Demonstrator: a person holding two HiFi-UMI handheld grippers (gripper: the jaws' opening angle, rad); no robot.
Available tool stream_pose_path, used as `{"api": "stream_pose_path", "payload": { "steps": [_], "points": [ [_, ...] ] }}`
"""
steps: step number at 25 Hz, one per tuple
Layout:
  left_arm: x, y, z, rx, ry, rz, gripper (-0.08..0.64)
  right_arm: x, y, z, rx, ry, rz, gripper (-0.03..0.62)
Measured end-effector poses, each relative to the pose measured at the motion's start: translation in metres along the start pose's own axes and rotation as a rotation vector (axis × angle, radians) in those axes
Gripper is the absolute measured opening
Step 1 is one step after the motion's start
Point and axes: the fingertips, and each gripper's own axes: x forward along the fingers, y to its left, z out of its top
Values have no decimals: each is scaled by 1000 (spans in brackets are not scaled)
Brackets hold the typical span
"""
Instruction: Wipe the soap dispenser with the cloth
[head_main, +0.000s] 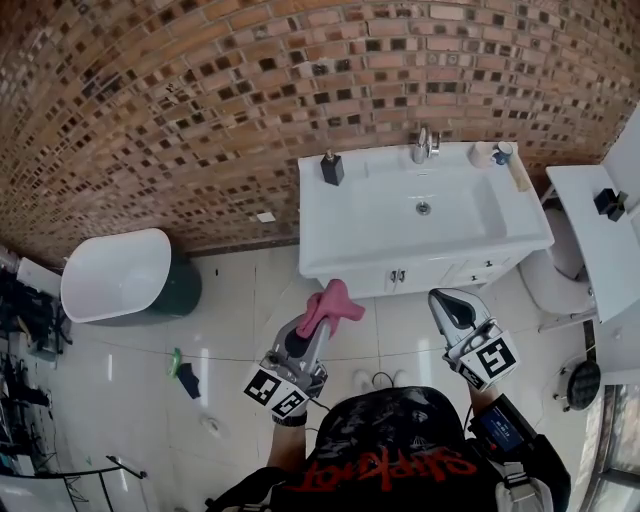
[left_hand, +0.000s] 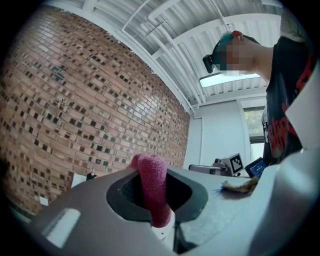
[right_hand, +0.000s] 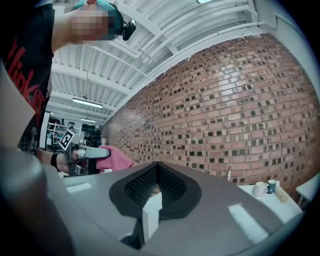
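Brick wall (head_main: 200, 120) behind; left gripper (head_main: 318, 322) clamps pink cloth (head_main: 338, 302); right gripper (head_main: 448, 302) closed.

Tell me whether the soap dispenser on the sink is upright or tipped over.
Upright: the soap dispenser stands on its base at the far left corner of the sink, by the brick wall, with its pump on top.

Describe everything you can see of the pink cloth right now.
The pink cloth looks like soft terry fabric, bunched into a thick fold. It is clamped between the jaws of the left gripper, with one end sticking out past the tips. It is held in the air above the tiled floor, short of the white vanity, and touches only the gripper. The soap dispenser stands apart from it, on the vanity's back left corner.
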Motion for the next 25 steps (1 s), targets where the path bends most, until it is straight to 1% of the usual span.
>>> {"api": "stream_pose_path", "payload": {
  "steps": [2, 3, 6, 9, 11, 13, 16, 18, 21, 25],
  "points": [
    [0, 3, 4, -3, -8, -8, 43, 6, 1, -5, -7, 55, -16, 0],
    [1, 3, 7, -2, -17, -7, 43, 9, 1, -5, -14, 67, -12, 0],
    [9, -4, 7, -1, -30, -16, 44, 11, -4, 3, -36, 42, -11, 0],
    [19, -14, -2, -13, -16, -49, 44, 2, -14, 4, -30, 21, -46, 0],
    [25, -15, -7, -22, -9, -64, 44, 2, -19, 0, -27, 32, -63, 0],
    [31, -12, -15, -31, 2, -77, 44, 1, -22, -4, -35, 38, -61, 0],
    [39, -14, -30, -43, 24, -116, 44, -7, -20, -5, -26, 6, -52, 0],
    [44, -18, -37, -47, 32, -146, 43, -14, -18, -4, -3, -19, -40, 0],
    [52, -23, -41, -47, 41, -179, 44, -17, -13, 0, 27, -50, 6, 0],
    [62, -20, -41, -47, 42, -190, 44, -10, -8, 9, 38, -90, 87, 0]
  ]
}}
